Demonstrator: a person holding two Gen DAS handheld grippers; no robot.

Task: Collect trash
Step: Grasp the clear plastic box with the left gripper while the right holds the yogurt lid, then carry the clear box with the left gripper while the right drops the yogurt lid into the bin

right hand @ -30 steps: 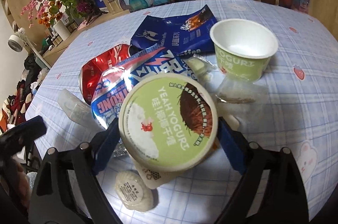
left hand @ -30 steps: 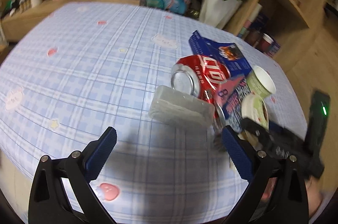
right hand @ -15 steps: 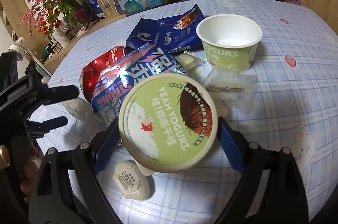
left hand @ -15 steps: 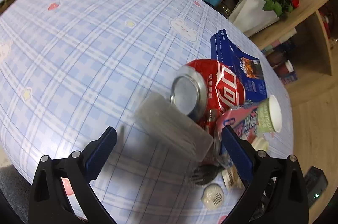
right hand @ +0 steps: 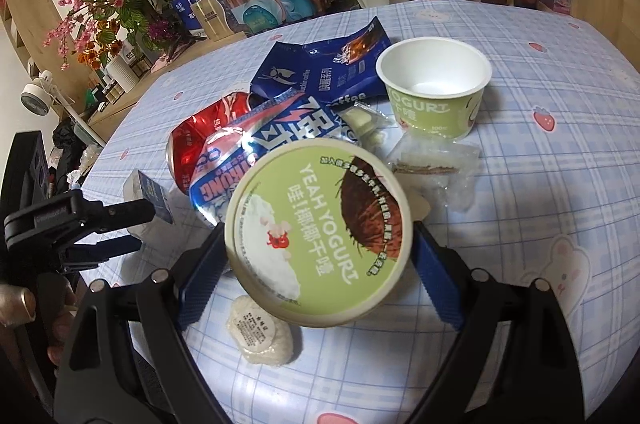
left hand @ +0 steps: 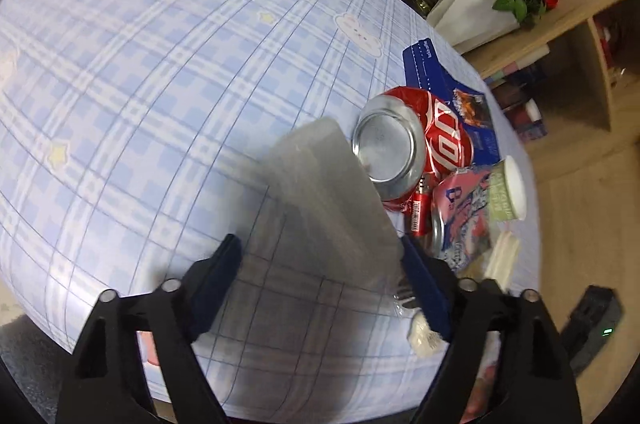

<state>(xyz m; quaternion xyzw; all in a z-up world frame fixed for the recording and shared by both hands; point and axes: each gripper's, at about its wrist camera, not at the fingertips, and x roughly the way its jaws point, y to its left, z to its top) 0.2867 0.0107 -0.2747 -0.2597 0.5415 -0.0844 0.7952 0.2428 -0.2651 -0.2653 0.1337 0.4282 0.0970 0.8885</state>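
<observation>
My right gripper (right hand: 318, 260) is shut on a green yogurt lid (right hand: 318, 240) and holds it above the table. My left gripper (left hand: 320, 276) reaches around a clear plastic box (left hand: 324, 195); the box lies between the fingers and whether they press on it does not show. The left gripper also shows in the right wrist view (right hand: 132, 220), at the box (right hand: 146, 193). The trash pile holds a crushed red can (left hand: 416, 147), a blue coffee bag (right hand: 320, 67), a blue and pink foil wrapper (right hand: 256, 151) and a green yogurt cup (right hand: 434, 91).
A small white wrapped puck (right hand: 260, 332) lies under the lid. A clear wrapper (right hand: 432, 163) lies by the cup. Red batteries (left hand: 418, 207) lie by the can. A white flower pot (left hand: 472, 11), boxes and shelves stand behind the blue checked table (left hand: 160, 63).
My left gripper has moved in over the clear plastic box, which now lies between its fingers. My right gripper still holds the yogurt lid, almost unmoved.
</observation>
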